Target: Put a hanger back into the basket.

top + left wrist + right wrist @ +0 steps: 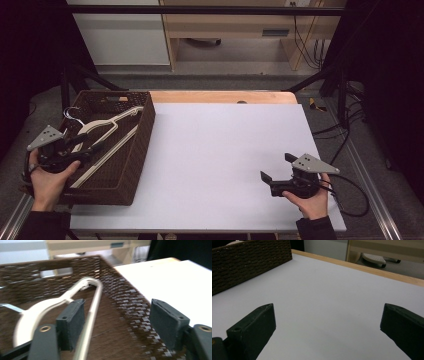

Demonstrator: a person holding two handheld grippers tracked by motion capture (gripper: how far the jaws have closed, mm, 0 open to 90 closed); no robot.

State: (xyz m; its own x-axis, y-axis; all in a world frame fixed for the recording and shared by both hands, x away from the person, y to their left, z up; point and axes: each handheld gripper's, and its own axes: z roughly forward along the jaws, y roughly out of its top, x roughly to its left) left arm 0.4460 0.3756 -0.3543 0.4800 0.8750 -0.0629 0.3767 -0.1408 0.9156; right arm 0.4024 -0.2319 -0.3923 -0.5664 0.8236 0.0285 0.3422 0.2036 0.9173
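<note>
High view: cream plastic clothes hanger [102,131] lies in the dark brown woven basket [135,160], left of frame; left tongs [82,146] over it.
Left gripper view: tongs spread, pinching nothing; hanger looks light, stiff, slick, so grab the bar [91,317].
Right gripper view: right tongs [328,326] spread, over the white table [324,295].

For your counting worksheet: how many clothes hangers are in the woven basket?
1. A pale hanger lies tilted in the brown basket at the table's left, below the left gripper. Another could be hidden under the hand.

White board [220,160] lies open; basket [142,145] wall (seemingly tall) blocks leftward.
</note>
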